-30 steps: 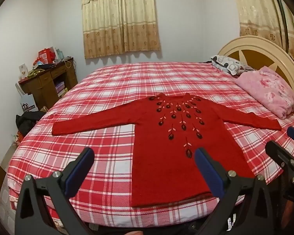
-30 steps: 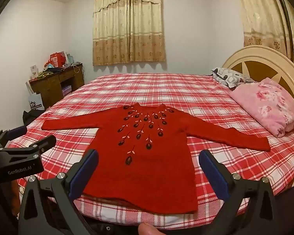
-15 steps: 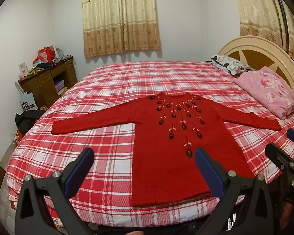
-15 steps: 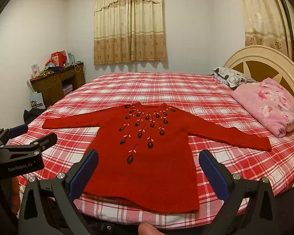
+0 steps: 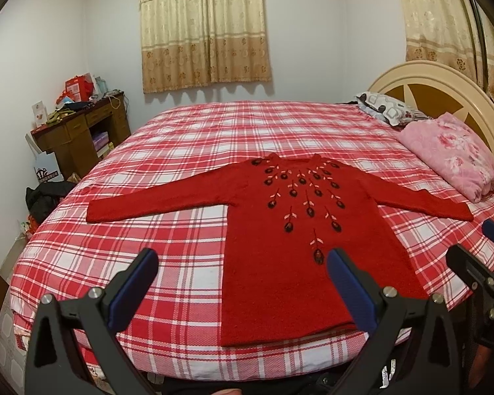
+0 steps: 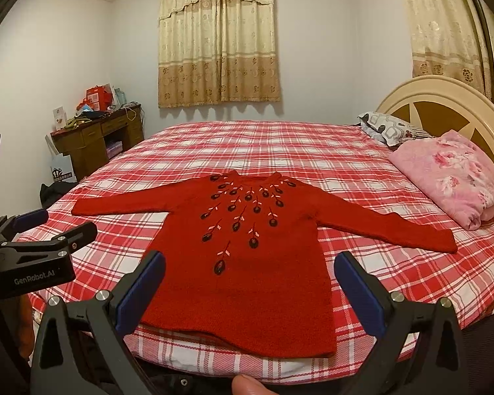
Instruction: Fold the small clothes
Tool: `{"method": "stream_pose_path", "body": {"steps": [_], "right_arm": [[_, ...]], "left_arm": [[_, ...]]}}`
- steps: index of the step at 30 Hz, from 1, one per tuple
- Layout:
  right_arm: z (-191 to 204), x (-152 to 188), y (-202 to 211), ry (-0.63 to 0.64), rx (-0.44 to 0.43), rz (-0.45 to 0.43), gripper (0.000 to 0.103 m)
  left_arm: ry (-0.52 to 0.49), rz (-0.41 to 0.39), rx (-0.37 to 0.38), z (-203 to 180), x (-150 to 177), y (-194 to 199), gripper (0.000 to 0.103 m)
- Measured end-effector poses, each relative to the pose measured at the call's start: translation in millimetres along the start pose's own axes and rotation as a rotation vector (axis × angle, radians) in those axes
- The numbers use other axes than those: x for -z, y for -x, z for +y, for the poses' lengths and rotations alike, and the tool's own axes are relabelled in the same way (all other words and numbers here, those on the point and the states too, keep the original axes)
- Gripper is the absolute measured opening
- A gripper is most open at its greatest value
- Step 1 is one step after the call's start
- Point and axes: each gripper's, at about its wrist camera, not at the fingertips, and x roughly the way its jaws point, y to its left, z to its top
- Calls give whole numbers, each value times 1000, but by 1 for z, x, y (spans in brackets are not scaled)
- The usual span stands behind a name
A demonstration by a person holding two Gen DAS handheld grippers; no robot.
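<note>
- Red knit sweater (image 5: 306, 230) lies flat, front up, on the near half of the bed (image 5: 187, 138), with its hem at the near edge and its neck toward the far side.
- Both sleeves are spread outward (one toward the desk side, one toward the headboard side) and rest on the red-and-white plaid bedcover.
- Dark embroidered flower motifs fan downward from the neckline across the chest.
- Left hand-held gripper (image 5: 243, 283): fingers spread wide, holding nothing. It hovers above the near edge of the bed, over the sweater's lower left portion and the bare cover beside it.
- Right hand-held gripper (image 6: 250, 286): fingers spread wide, holding nothing. It hovers above the sweater's hem area, apart from the fabric.
- Each hand-held gripper shows at the edge of the other's view.
- A fingertip (image 6: 247, 383) shows at the bottom edge of the right wrist view.
- A pink floral blanket (image 6: 451, 177) and a patterned pillow (image 6: 392, 128) lie at the headboard (image 6: 444, 105), well apart from the sweater.
- A cluttered wooden desk (image 5: 79, 131) stands against the far left wall.
</note>
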Motion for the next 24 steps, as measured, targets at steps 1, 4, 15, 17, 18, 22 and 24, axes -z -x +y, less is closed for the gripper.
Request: {"method": "stream_pose_path", "body": {"steps": [1, 4, 15, 17, 18, 22, 24], "right_arm": [[0, 0, 0, 0, 0, 0, 102], [0, 0, 0, -2, 1, 1, 102], [4, 0, 1, 3, -6, 4, 102], [5, 0, 1, 5, -8, 5, 102], [5, 0, 1, 7, -8, 6, 102], [6, 2, -1, 11, -10, 11, 102], [5, 2, -1, 10, -9, 10, 102]], "left_arm": [[1, 1, 1, 0, 0, 0, 103], [3, 3, 1, 0, -1, -1, 103], [7, 5, 7, 1, -2, -1, 103], [9, 6, 7, 0, -2, -1, 103], [9, 8, 7, -1, -2, -2, 103], [11, 8, 7, -2, -2, -2, 103], [12, 8, 7, -3, -2, -2, 103]]}}
